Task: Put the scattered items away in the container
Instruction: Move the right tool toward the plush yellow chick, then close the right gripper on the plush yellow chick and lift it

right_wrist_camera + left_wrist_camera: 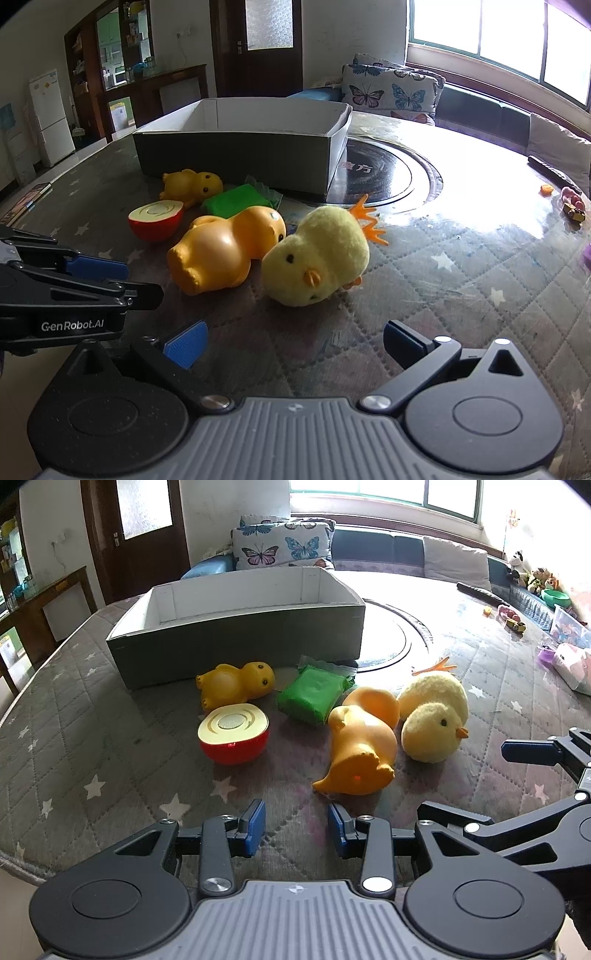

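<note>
Toys lay scattered ahead of both tongs, short of the box.

Taken from left to right, the half apple (pixel 233 738) was seen well left of the left tongs' line, with the small rubber duck (pixel 236 682) behind it, just before the near wall of the grey box (pixel 236 642). The green block (pixel 312 696) lay mid-row. The large rubber duck (pixel 360 751) lay straight ahead of the left tongs (pixel 296 830), base toward them, long axis running away toward the box. The plush chick (pixel 317 256) lay on its side ahead of the right tongs (pixel 295 345), nearer that hand. Both tongs were held spread and empty above the tabletop (pixel 92 738). The box looked empty as far as could be seen.
</note>
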`<state>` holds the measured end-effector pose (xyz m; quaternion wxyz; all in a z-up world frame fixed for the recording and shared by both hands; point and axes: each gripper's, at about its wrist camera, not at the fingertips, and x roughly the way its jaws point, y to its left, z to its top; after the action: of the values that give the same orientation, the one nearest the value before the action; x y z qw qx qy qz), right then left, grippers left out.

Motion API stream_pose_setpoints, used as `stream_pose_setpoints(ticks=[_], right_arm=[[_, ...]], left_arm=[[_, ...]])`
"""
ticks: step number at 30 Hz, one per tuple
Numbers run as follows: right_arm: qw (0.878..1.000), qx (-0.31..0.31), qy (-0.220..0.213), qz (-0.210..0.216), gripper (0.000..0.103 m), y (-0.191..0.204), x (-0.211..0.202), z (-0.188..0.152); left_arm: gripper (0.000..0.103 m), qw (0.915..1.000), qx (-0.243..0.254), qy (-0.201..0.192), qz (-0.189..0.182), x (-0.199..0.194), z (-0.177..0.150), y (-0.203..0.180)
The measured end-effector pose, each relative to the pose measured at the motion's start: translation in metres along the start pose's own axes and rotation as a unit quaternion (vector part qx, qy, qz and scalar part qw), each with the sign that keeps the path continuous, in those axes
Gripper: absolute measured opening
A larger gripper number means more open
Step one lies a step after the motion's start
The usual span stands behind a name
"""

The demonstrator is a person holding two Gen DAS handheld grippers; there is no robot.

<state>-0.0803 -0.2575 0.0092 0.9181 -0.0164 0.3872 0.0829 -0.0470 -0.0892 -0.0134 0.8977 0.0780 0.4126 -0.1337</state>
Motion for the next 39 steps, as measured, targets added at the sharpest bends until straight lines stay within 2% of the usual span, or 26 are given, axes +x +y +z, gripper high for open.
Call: stream_pose_setpoints(ticks=[15, 22, 33, 39], right_arm=[[1.000, 0.002, 0.004, -0.002, 0.102, -0.006, 0.009, 0.014], [1.000, 0.006, 0.010, 0.000, 0.099, -0.009, 0.015, 0.019], [1.000, 0.018, 0.014, -0.008, 0.096, -0.018, 0.021, 0.023], [0.999, 0.035, 0.016, -0.016, 0.092, -0.028, 0.021, 0.023]], left_arm=[[0.040, 0.9999, -0.004, 0.003, -0.014, 0.001, 0.017, 0.007], [0.040, 0.9998, -0.005, 0.005, -0.018, -0.001, 0.025, 0.010], [0.040, 0.9990, -0.005, -0.016, -0.041, -0.016, 0.037, 0.011], [0.040, 0.9984, -0.003, -0.014, -0.055, -0.011, 0.045, 0.007]])
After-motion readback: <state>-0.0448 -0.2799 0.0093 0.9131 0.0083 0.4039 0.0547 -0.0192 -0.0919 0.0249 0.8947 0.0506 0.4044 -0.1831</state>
